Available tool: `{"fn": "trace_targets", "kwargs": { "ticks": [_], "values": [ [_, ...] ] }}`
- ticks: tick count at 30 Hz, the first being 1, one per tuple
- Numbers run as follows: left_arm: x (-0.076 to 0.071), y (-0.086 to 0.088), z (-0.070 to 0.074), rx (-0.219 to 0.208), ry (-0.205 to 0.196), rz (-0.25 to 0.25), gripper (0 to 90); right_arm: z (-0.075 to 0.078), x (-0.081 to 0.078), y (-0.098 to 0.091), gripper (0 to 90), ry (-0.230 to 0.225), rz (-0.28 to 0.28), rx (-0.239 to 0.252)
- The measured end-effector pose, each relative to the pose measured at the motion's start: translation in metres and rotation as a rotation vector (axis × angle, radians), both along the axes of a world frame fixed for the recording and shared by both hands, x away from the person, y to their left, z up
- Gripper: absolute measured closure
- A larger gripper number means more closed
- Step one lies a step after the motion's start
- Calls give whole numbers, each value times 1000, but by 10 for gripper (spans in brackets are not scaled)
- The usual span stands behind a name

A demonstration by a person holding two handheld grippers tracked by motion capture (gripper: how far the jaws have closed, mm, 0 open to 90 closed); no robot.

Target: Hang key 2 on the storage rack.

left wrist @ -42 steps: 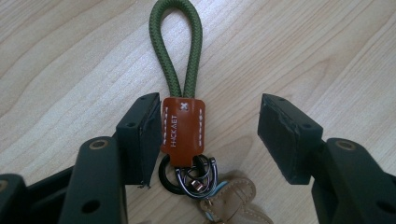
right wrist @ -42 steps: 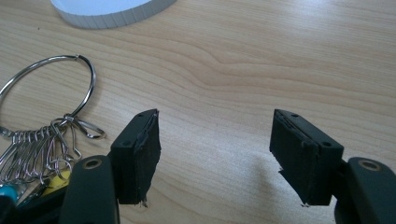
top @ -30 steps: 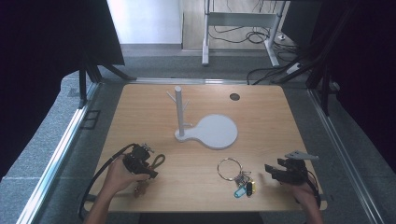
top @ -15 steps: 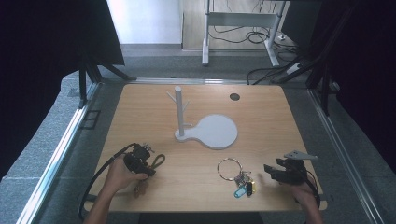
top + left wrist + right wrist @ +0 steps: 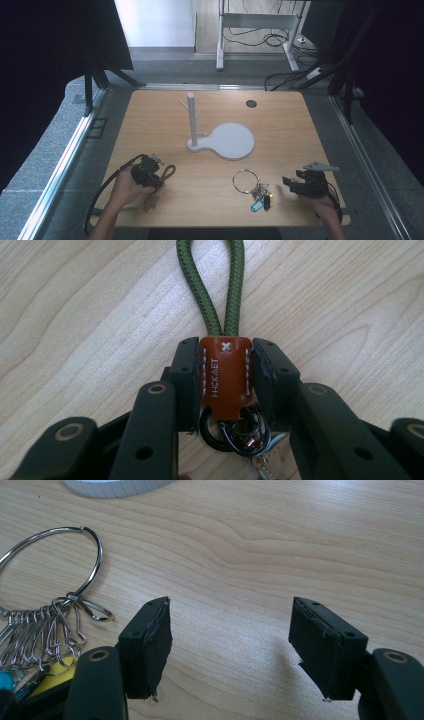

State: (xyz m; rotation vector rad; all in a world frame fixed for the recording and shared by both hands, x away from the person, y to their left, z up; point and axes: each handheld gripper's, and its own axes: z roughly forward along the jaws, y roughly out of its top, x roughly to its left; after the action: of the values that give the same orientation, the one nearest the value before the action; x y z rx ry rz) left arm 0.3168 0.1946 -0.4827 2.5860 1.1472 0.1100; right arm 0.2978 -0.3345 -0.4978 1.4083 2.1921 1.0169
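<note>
Keychain with brown leather tab and green cord loop lies flat on the tabletop, near-left area, loop pointing away from the person. Left gripper has just been closing; its fingers now clamp the leather tab from both sides, black rings and clip tucked just behind the tab. Grasp step looks done, lift not yet begun.

White peg stand with round base sits mid-tabletop, well apart from the keychain. Second set, a big metal key ring with coloured tags, lies near-right. Right gripper rests just beside it, fingers wide apart, nothing between them.

Next move, likely: lift the keychain clear, carry it to the stand, and drop the cord loop over a peg. Needs the loop hanging open and free.
</note>
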Motion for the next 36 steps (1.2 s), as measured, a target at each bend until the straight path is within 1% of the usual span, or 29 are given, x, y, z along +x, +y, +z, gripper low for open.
{"fn": "trace_targets", "kwargs": {
  "ticks": [4, 6, 7, 8, 9, 10, 11, 12, 13, 15, 16, 18, 19, 20, 22, 23, 24, 25, 26, 29, 31, 36],
  "values": [
    [0, 1, 0, -3, -6, -9, 670, 0, 0, 0, 333, 1, -7, -3],
    [0, 2, 0, -18, -3, -5, 671, -1, 1, -1, 333, 2, -8, -3],
    [0, 2, 0, -18, -3, -5, 672, -1, 1, -1, 333, 2, -8, -3],
    [0, 4, 1, -39, -15, 0, 673, -1, 1, -1, 334, 5, -11, -5],
    [0, 4, 1, -39, -15, 0, 673, -1, 1, -1, 334, 5, -11, -5],
    [0, 6, 6, -76, -31, 7, 674, 0, 2, -2, 335, 5, -12, -3],
    [0, 6, 6, -76, -31, 7, 674, 0, 2, -2, 335, 5, -12, -3],
    [-1, 9, 11, -107, -43, 6, 674, 0, 2, -4, 335, 4, -18, -1],
    [-1, 9, 11, -107, -43, 6, 674, 0, 2, -4, 335, 4, -18, -1],
    [-2, 14, 20, -155, -63, 12, 674, 0, 2, -5, 336, 5, -25, 1],
    [-2, 14, 20, -155, -63, 12, 674, 0, 2, -5, 336, 5, -27, 1],
    [-3, 18, 28, -188, -84, 13, 674, 0, 2, -5, 336, 4, -28, 1],
    [-3, 18, 28, -188, -84, 13, 675, 0, 2, -5, 336, 4, -28, 1],
    [-4, 21, 34, -217, -97, 12, 674, 0, 2, -5, 336, 3, -28, 2],
    [-5, 24, 40, -237, -114, 15, 674, 0, 2, -5, 336, 3, -28, 2],
    [-5, 24, 40, -237, -114, 15, 674, 0, 2, -5, 336, 3, -28, 2],
    [-5, 25, 44, -258, -124, 18, 674, 0, 2, -5, 337, 3, -30, 0],
    [-5, 25, 44, -258, -124, 18, 674, 0, 2, -5, 337, 3, -30, 0],
    [-5, 26, 48, -274, -131, 23, 674, 0, 2, -4, 337, 7, -31, 0],
    [-5, 27, 51, -279, -136, 23, 674, 0, 2, -5, 337, 7, -33, 0],
    [-3, 27, 55, -287, -150, 35, 674, 0, 2, -6, 338, 6, -34, -1],
    [-1, 28, 59, -303, -162, 44, 674, -1, 3, -5, 338, 9, -34, -1]
  ]
}}
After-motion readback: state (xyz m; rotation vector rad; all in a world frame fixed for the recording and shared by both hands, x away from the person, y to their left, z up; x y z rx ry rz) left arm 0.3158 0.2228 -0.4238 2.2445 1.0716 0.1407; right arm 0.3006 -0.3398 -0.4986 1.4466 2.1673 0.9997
